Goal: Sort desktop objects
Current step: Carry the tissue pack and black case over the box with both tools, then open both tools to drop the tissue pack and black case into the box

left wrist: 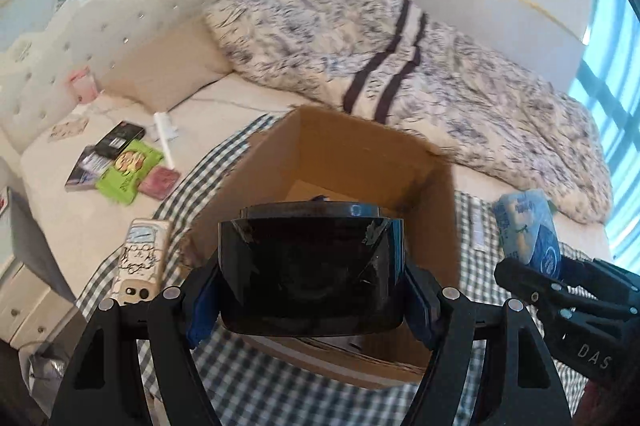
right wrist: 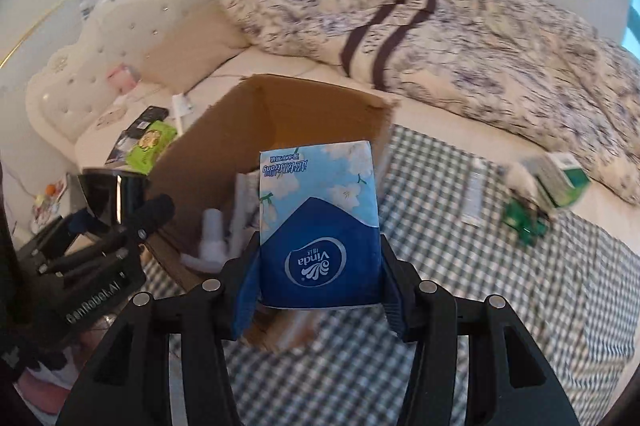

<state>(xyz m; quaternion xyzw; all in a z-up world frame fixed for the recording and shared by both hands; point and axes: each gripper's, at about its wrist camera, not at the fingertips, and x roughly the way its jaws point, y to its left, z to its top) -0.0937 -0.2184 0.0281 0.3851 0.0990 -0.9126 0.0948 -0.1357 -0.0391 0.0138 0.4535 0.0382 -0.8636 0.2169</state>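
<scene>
The bed (right wrist: pixel 280 66) carries everything here, with a checked cloth (right wrist: pixel 480 286) spread on it and a large open cardboard box (left wrist: pixel 360 154) standing on the cloth. Because the mattress is soft, I judge that the box can tip or slide if something heavy drops against its wall.

The left gripper (left wrist: pixel 312 290) is closed on a glossy black container (left wrist: pixel 310 266), held from both sides just in front of the box and above its near edge. This object is smooth and wide, so it may slip out of the blue pads if the hold is loosened too early, and then it would hit the rim instead of falling inside.

The right gripper (right wrist: pixel 318 290) is closed on a blue tissue pack (right wrist: pixel 318 222), held upright near the right front corner of the box. The pack is soft; it can bend in the grip and catch on the box wall.

Both grippers are near each other at the same opening, so they may collide if they go in together. White bottles (right wrist: pixel 212 242) already lie inside the box, and a hard drop of the black container could knock them.

Smaller things, a phone case (left wrist: pixel 140 262) and a green packet (left wrist: pixel 128 174), remain outside the box.
</scene>
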